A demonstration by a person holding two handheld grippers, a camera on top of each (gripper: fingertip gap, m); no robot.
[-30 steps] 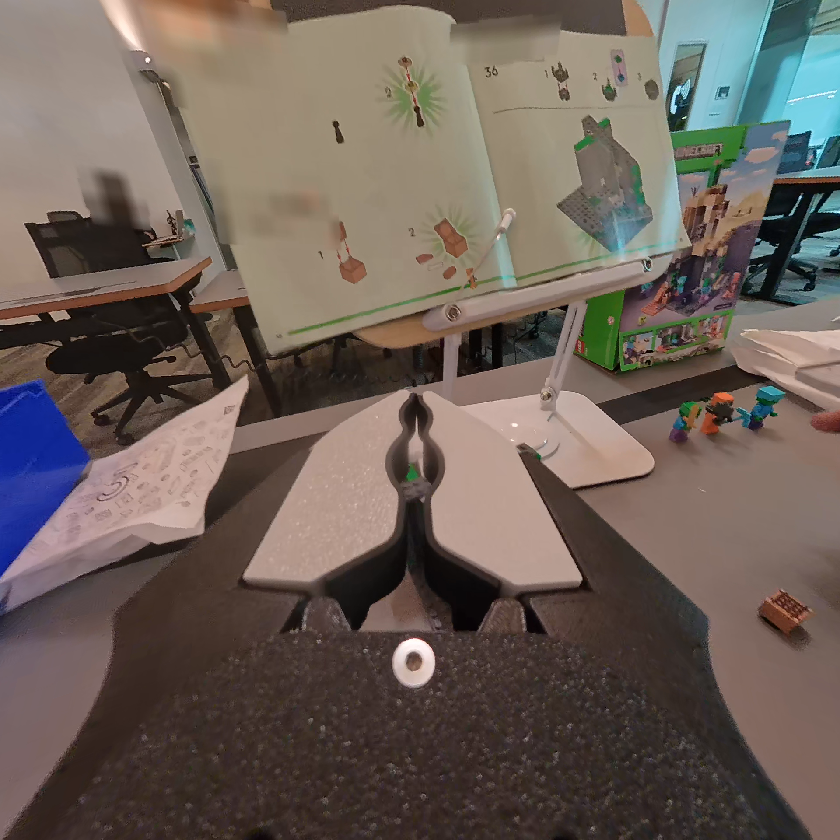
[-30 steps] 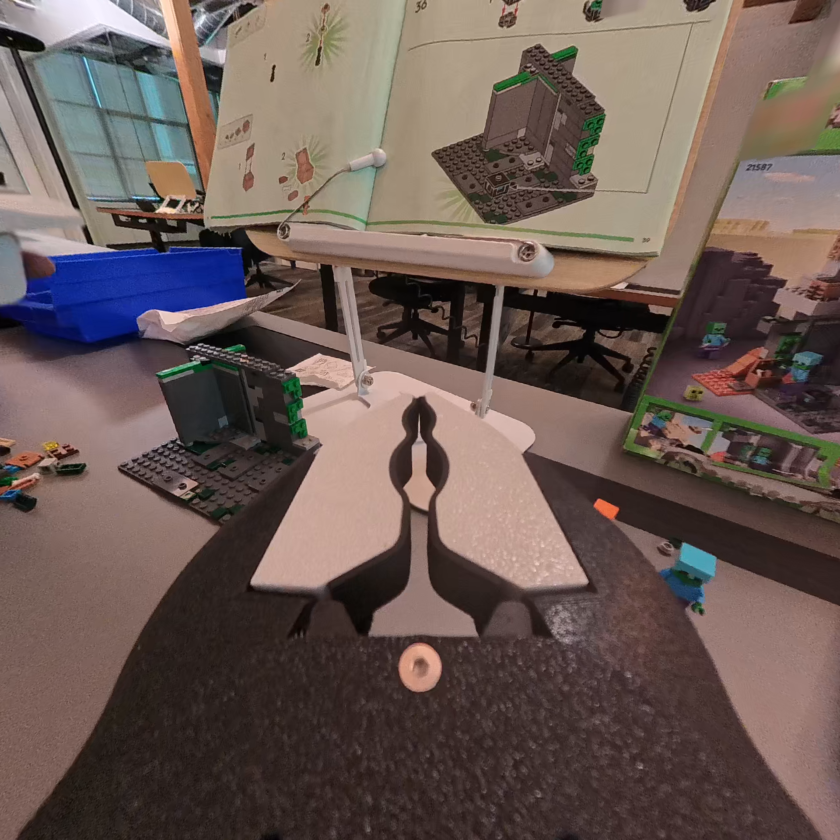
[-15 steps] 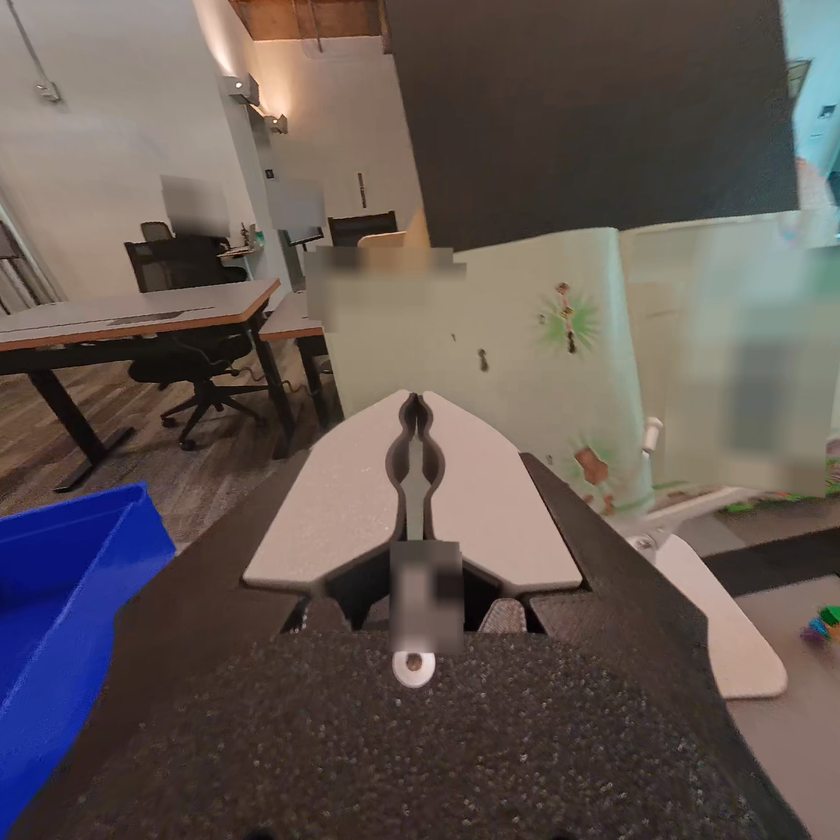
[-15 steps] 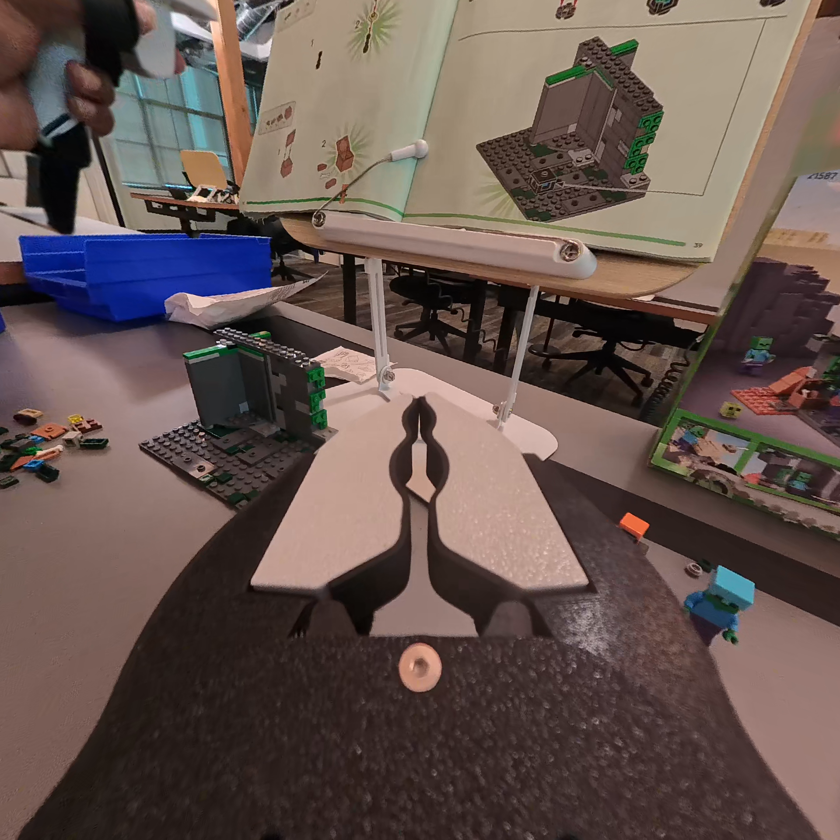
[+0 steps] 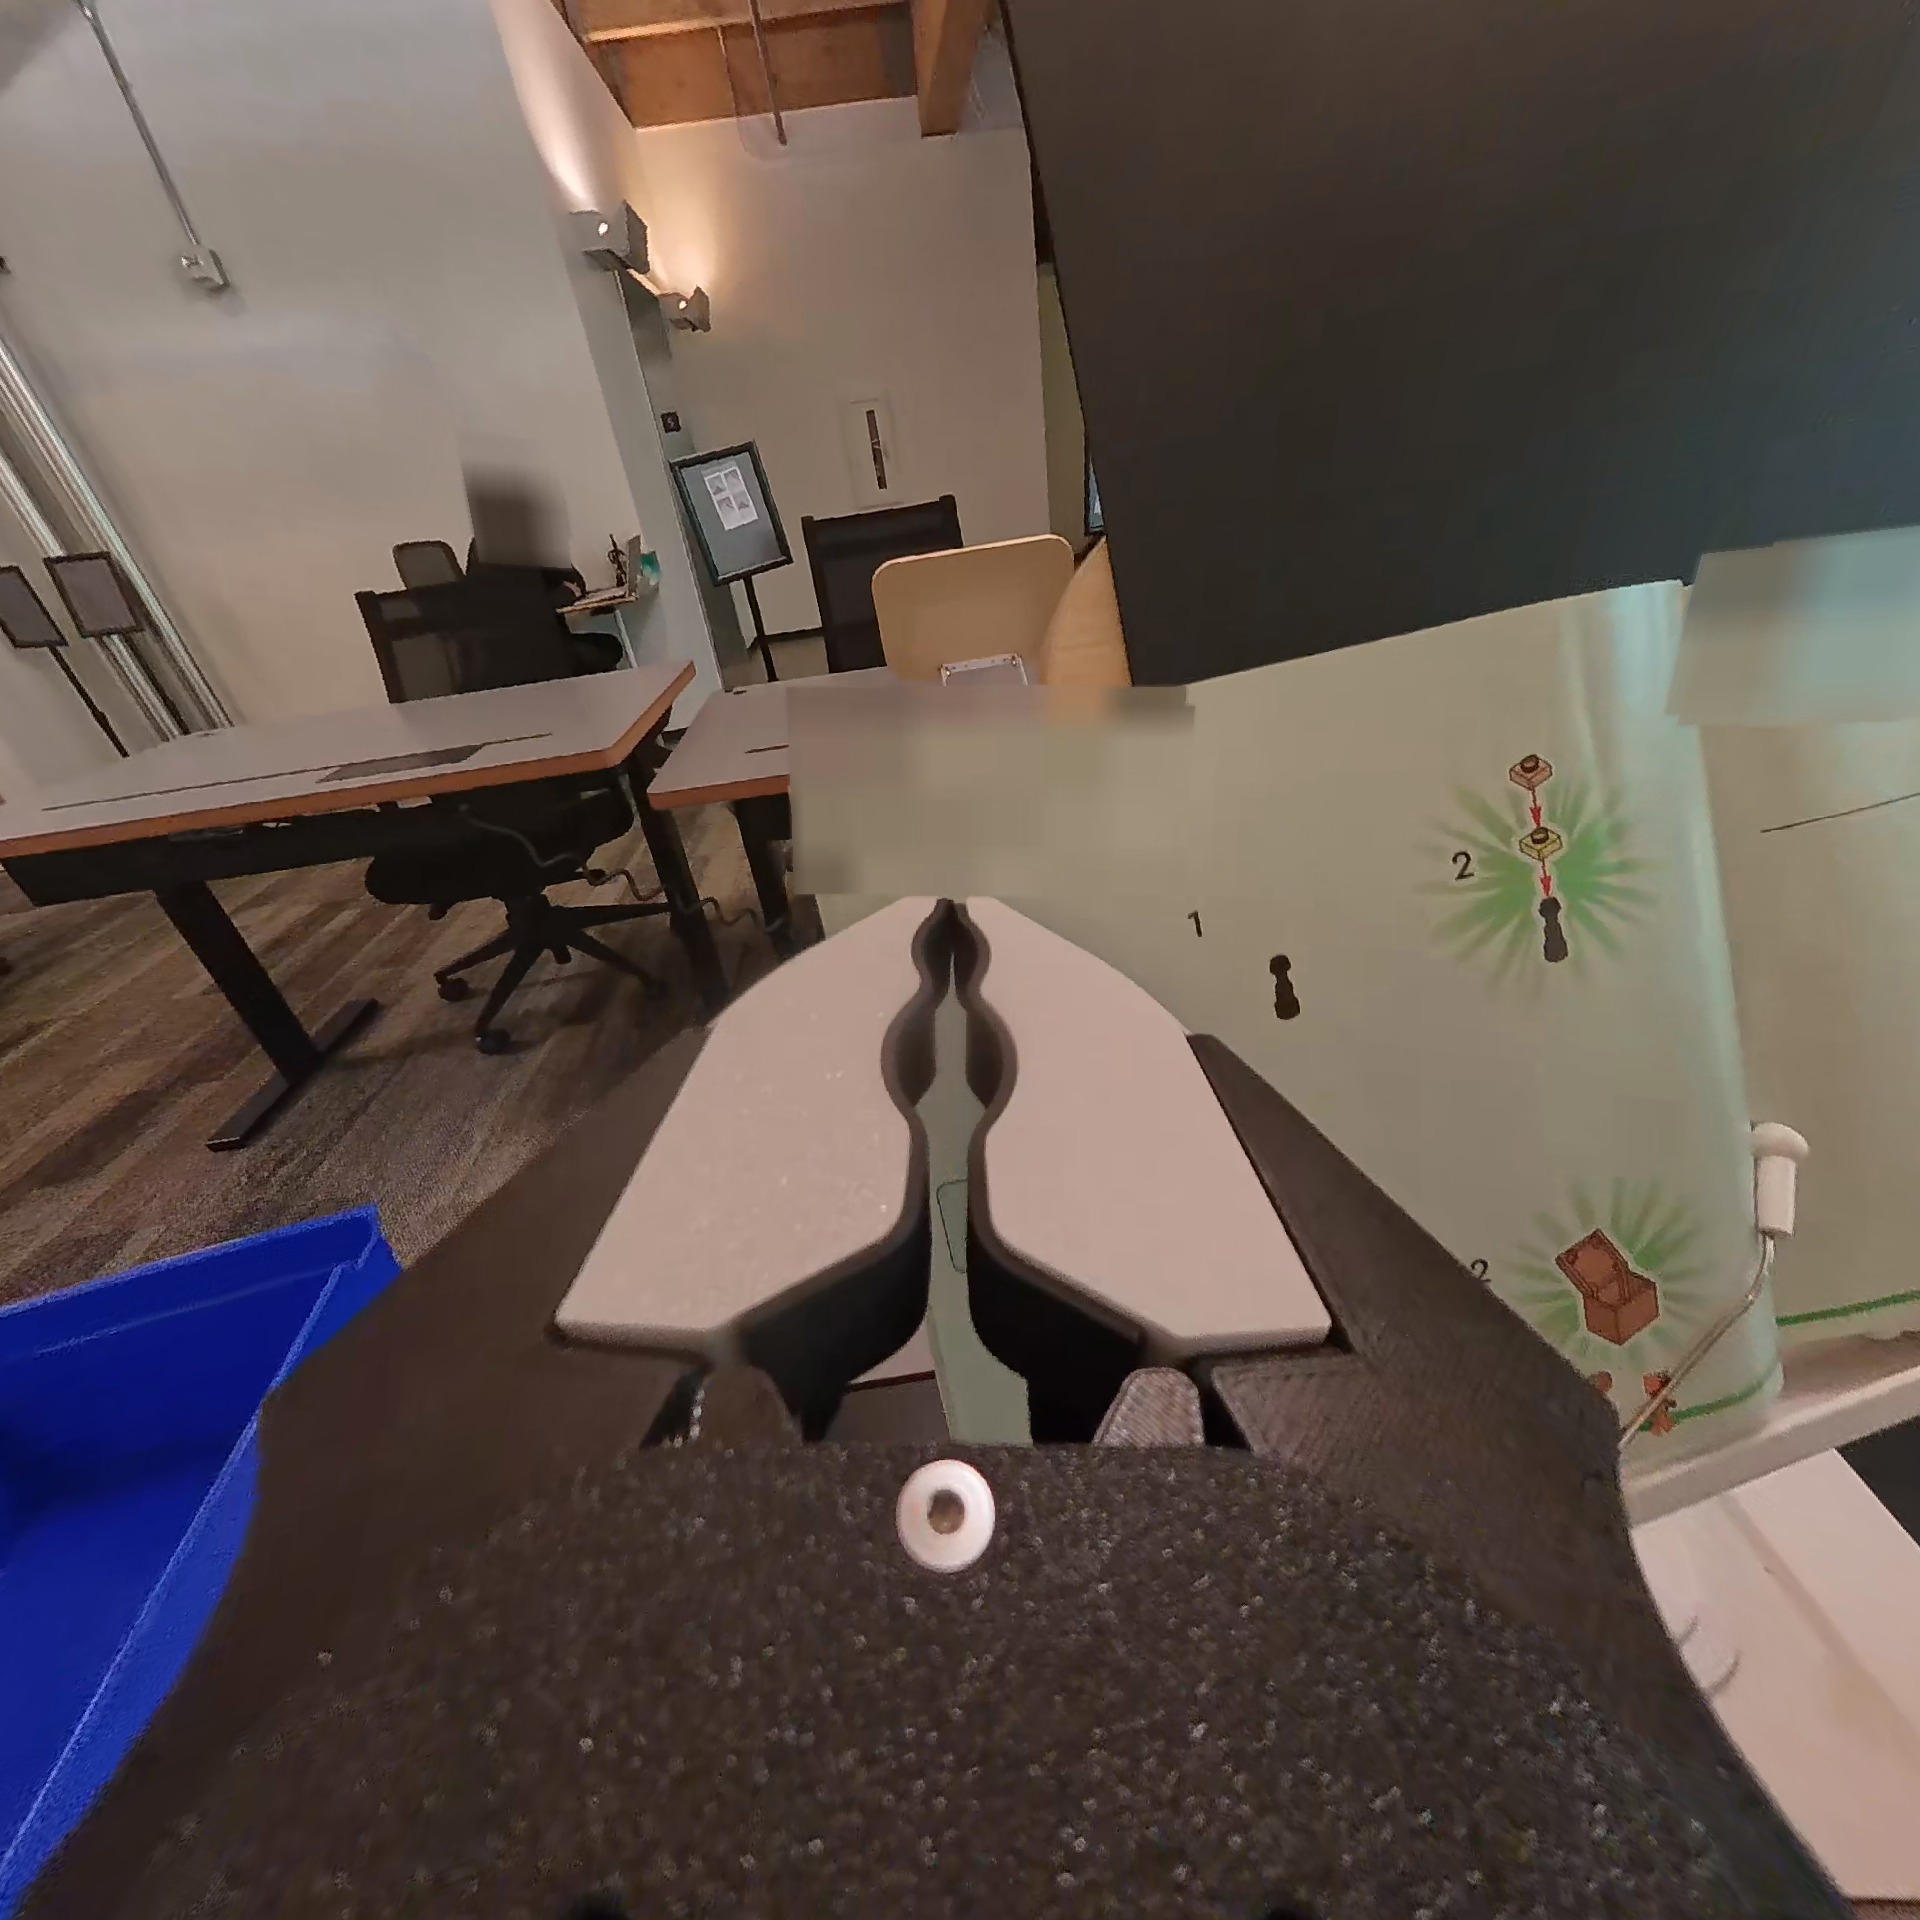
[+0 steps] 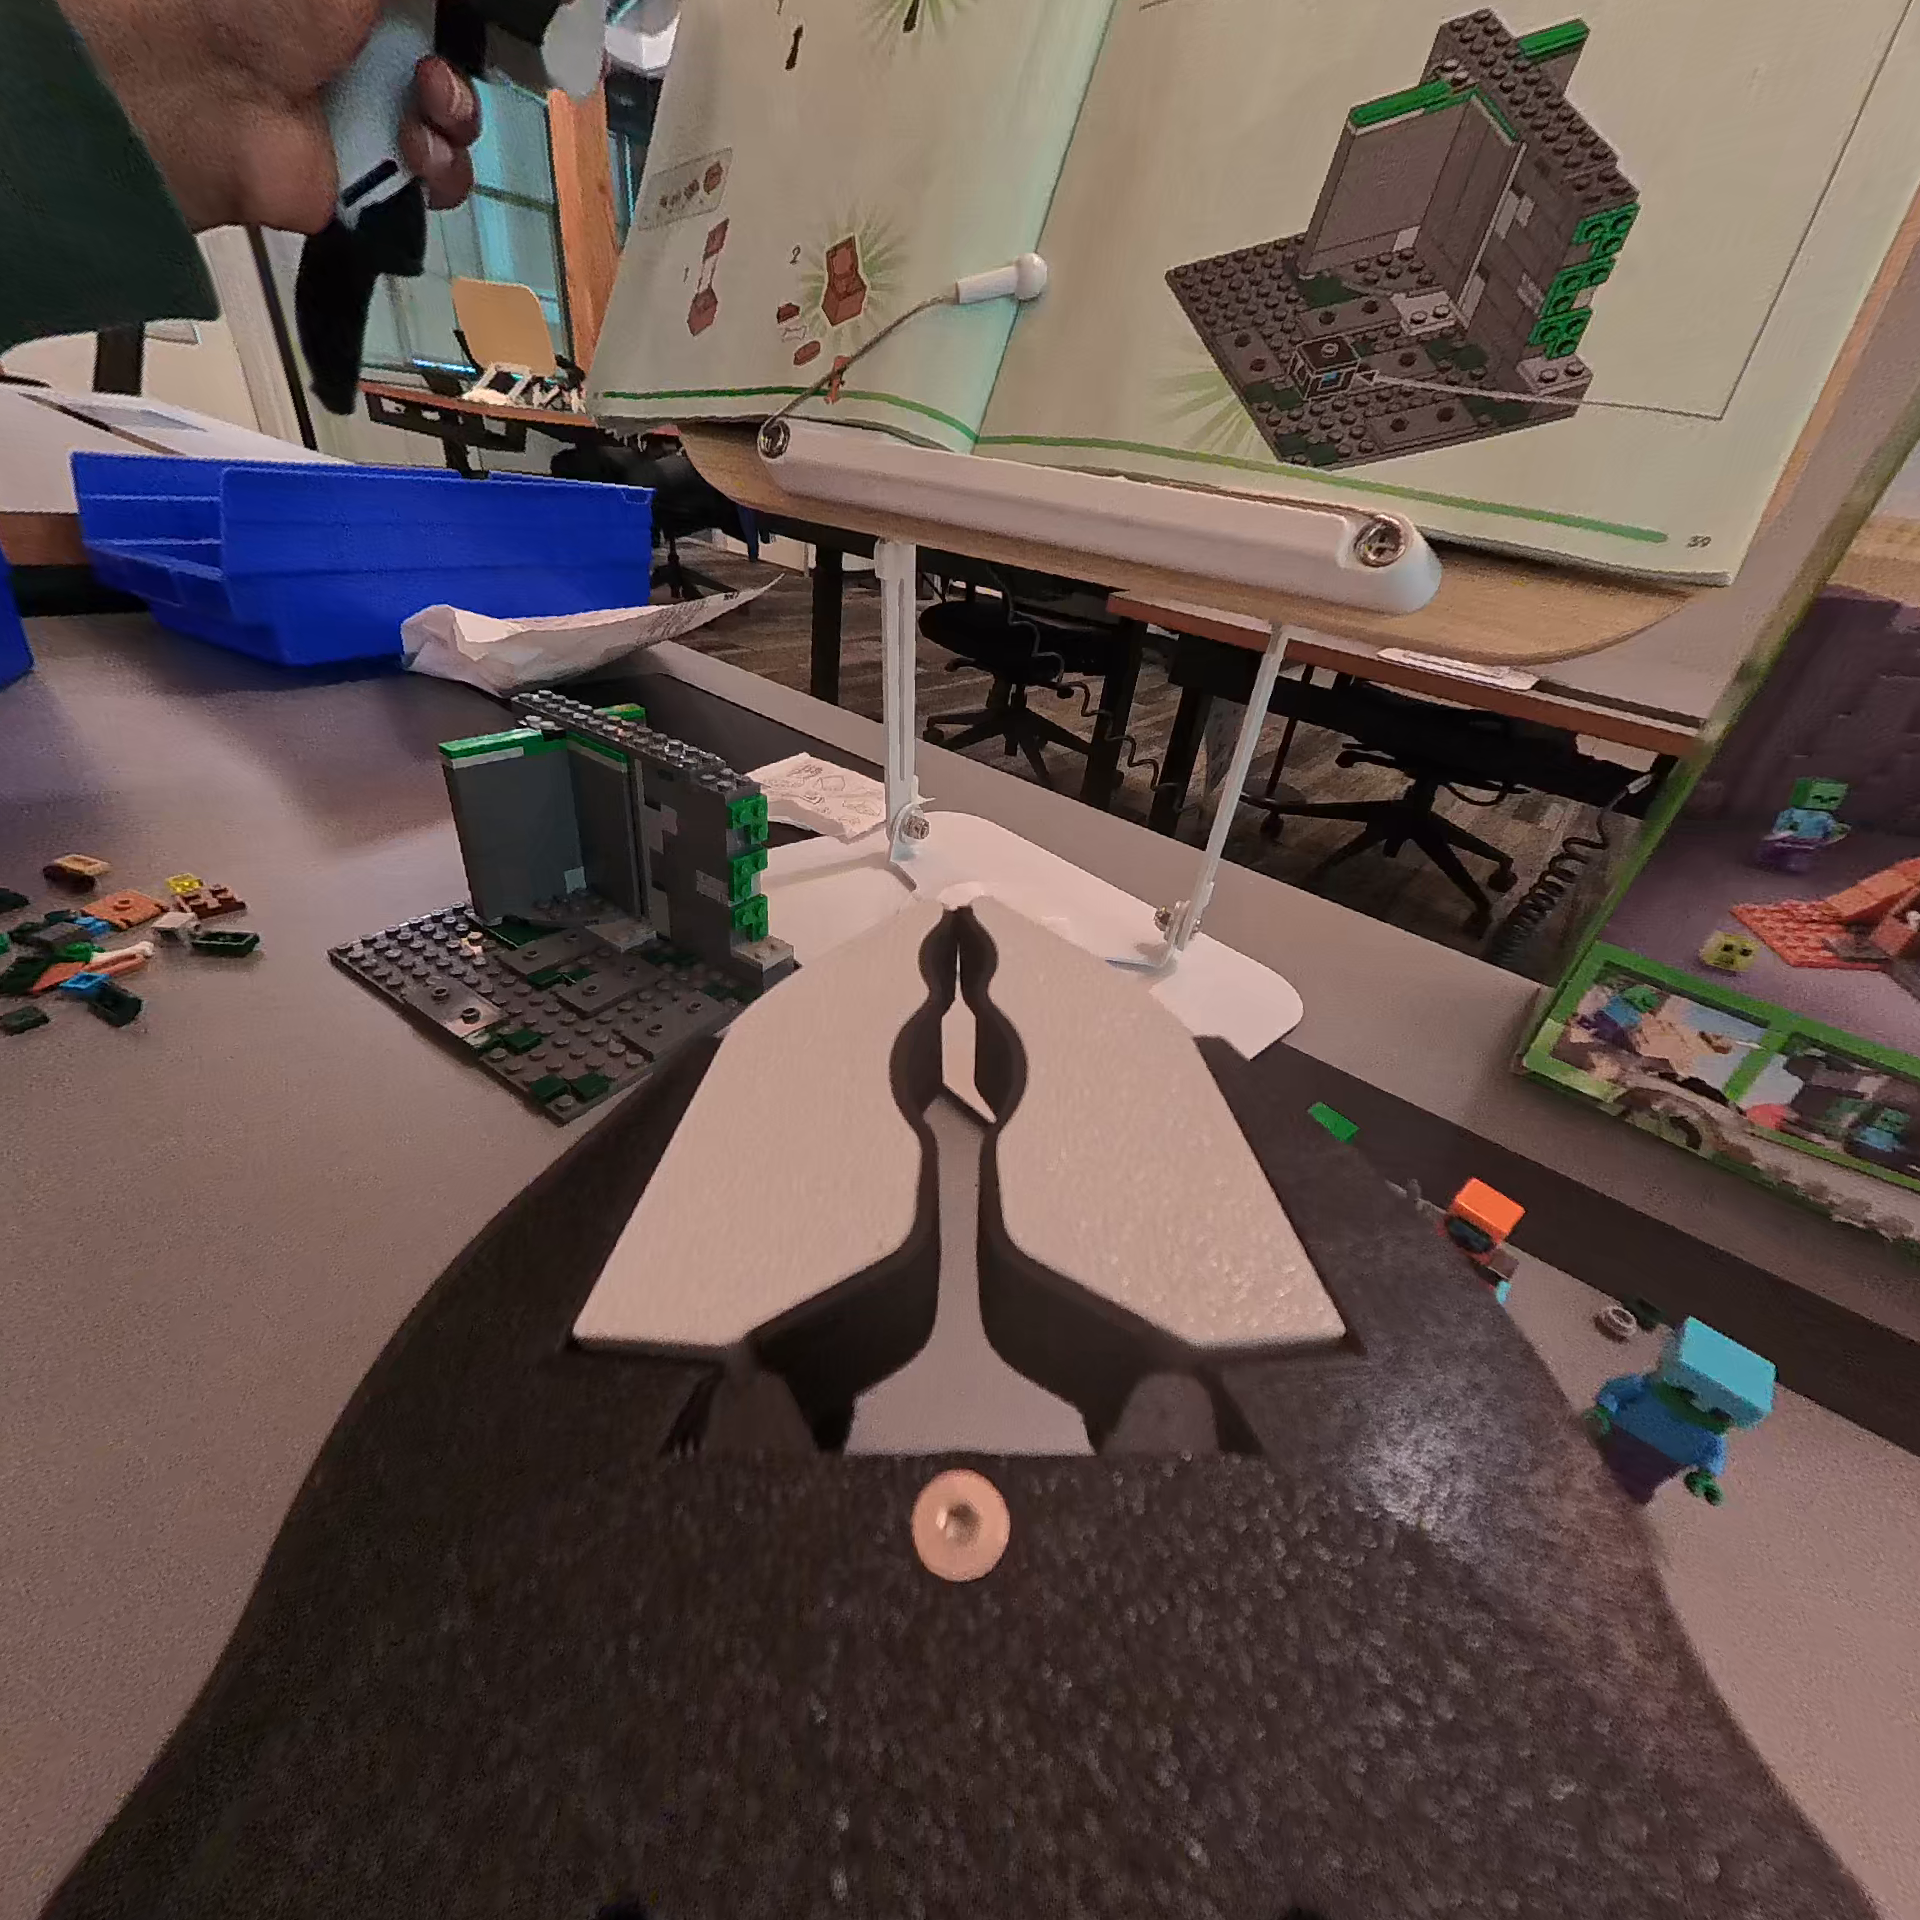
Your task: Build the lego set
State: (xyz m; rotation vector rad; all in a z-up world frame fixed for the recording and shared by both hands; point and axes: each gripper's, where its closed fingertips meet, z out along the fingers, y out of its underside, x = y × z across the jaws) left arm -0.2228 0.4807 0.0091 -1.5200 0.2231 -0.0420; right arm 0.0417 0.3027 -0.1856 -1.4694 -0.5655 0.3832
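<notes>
- Lego build (image 6: 582, 894), a grey walled structure with green trim on a dark studded baseplate, stands on the table (image 6: 260, 1195) at centre left of the right wrist view, just left of the right tongs' tips.
- Loose bricks (image 6: 114, 935) lie scattered at the far left edge of that view, well apart from the build.
- Blue bins (image 6: 353, 551) sit in the upper left, with crumpled paper (image 6: 561, 639) just beside them.
- A person's hand (image 6: 270, 114) grips the other tool's handle in the top left corner.
- Right tongs (image 6: 961, 925) are closed, tips meeting, with nothing between them.
- Instruction booklet (image 6: 1299, 239) rests open on a white stand (image 6: 1091, 509) across the upper centre and right.
- Two minifigures (image 6: 1683, 1403) stand at the lower right, near the set's box (image 6: 1766, 935).
- In the left wrist view, the left tongs (image 5: 951, 920) are closed and hold nothing visible, raised before the booklet's left page (image 5: 1351, 935); a blue bin (image 5: 156, 1403) fills the lower left.
</notes>
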